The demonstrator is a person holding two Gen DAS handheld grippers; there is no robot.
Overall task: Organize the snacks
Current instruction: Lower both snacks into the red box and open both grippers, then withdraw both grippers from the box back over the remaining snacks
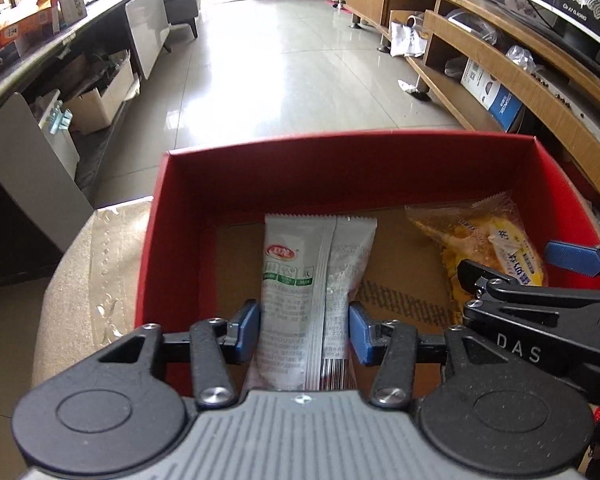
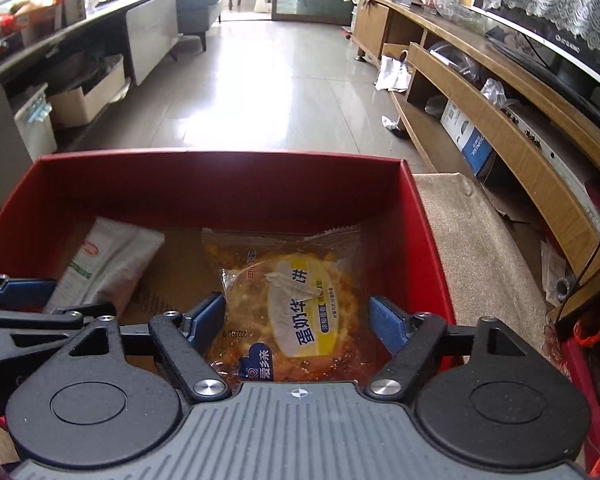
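Left gripper (image 1: pixel 304 330) straddles a grey-white snack packet (image 1: pixel 308 280) lying in the red box (image 1: pixel 340 172), its blue pads just clear of the wrapper. Right gripper (image 2: pixel 296 320) stands wide open around a yellow pastry packet (image 2: pixel 296 300) on the box's cardboard floor.

I see a red box (image 1: pixel 188 208) with a brown cardboard floor. In it lies a pale grey packet (image 1: pixel 300 288) with a red logo, green marks and a black barcode. Beside it lies a clear wrapper (image 2: pixel 296 300) with an orange-yellow cake, a yellow-and-white label and blue lettering. My left tool (image 1: pixel 304 330) and right tool (image 2: pixel 300 322) are black with blue pads. The cloth (image 2: pixel 480 248) under the box is beige.
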